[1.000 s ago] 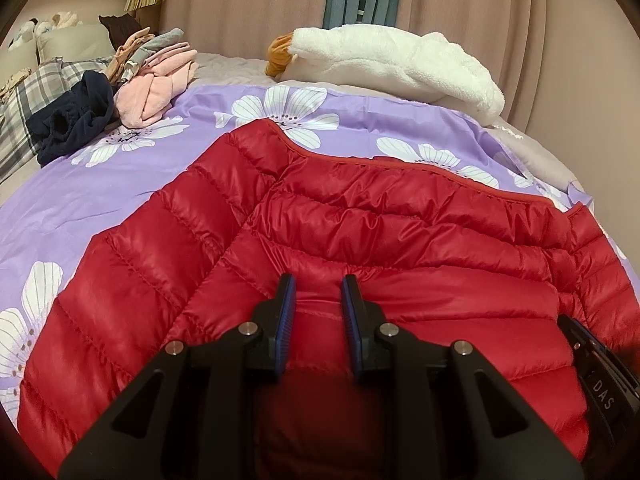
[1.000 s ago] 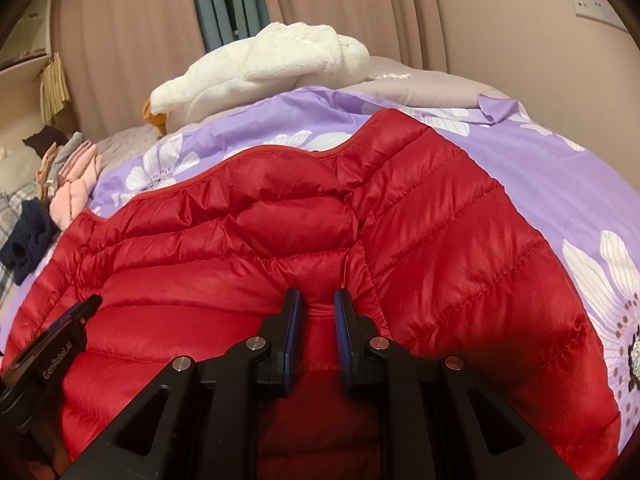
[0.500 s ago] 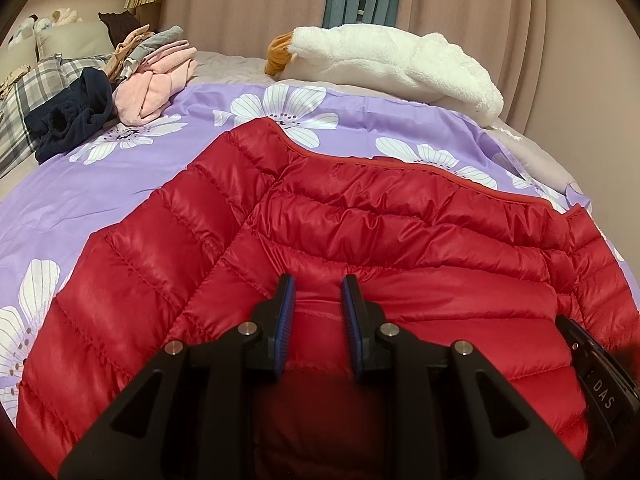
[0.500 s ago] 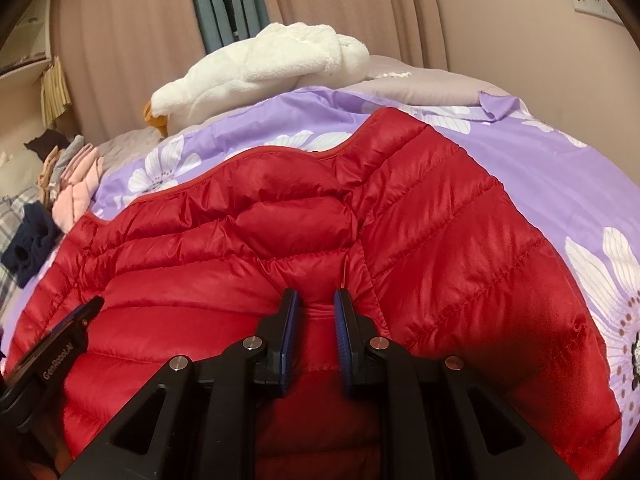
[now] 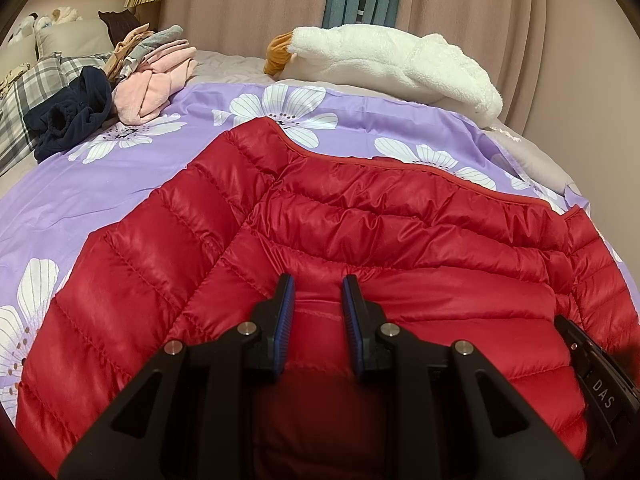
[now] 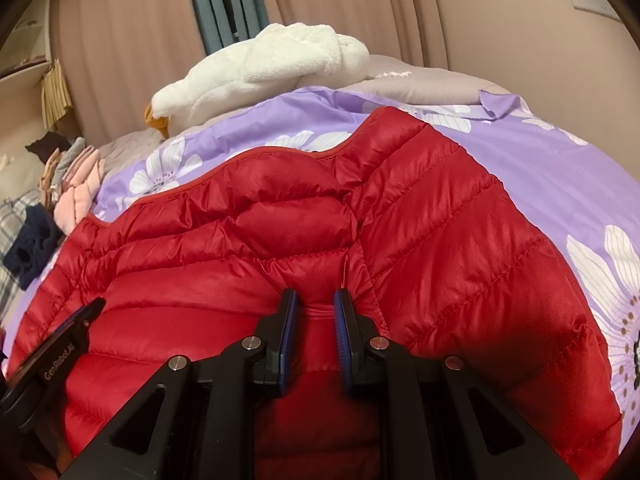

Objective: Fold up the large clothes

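Observation:
A red quilted puffer jacket (image 5: 360, 232) lies spread on a purple floral sheet (image 5: 100, 184), with one sleeve folded in at each side. In the left wrist view, my left gripper (image 5: 318, 284) is shut on a bunched fold of the jacket near its left sleeve seam. In the right wrist view the same jacket (image 6: 280, 216) fills the frame, and my right gripper (image 6: 316, 298) is shut on a fold beside the right sleeve seam. Each gripper shows at the other view's edge: the right gripper (image 5: 596, 380) and the left gripper (image 6: 52, 356).
A white fleece garment (image 5: 392, 60) lies at the far side of the bed before the curtains. A pink clothes pile (image 5: 152, 80) and a navy garment (image 5: 68, 120) sit at the far left, next to a plaid pillow (image 5: 24, 92).

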`<state>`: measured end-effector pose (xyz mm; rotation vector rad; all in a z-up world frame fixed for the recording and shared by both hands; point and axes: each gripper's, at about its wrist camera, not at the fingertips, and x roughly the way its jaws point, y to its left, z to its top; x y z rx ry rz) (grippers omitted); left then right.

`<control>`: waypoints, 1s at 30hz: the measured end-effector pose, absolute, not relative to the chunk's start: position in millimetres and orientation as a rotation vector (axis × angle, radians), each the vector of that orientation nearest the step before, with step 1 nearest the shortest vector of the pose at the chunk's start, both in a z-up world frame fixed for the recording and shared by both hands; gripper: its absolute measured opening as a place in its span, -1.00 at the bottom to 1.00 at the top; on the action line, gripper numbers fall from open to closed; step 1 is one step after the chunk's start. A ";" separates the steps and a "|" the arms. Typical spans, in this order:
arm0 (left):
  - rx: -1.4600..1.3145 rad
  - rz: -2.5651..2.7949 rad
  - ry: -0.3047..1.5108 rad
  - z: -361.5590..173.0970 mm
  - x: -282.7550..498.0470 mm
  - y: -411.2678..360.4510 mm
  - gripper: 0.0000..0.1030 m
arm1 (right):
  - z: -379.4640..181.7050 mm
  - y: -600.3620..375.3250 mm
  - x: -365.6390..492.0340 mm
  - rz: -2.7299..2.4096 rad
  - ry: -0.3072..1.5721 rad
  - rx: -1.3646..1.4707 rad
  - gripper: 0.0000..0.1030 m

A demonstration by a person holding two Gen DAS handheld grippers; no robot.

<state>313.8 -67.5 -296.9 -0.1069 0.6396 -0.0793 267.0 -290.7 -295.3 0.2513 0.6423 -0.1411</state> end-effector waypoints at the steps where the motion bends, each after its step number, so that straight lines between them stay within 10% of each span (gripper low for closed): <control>1: -0.107 -0.080 0.640 -296.8 313.7 -67.4 -0.51 | -295.3 -290.6 267.0 -0.141 0.642 0.252 -0.67; 30: -0.109 -0.081 0.637 -296.4 312.1 -64.6 -0.48 | -295.6 -291.3 267.1 -0.143 0.641 0.251 -0.67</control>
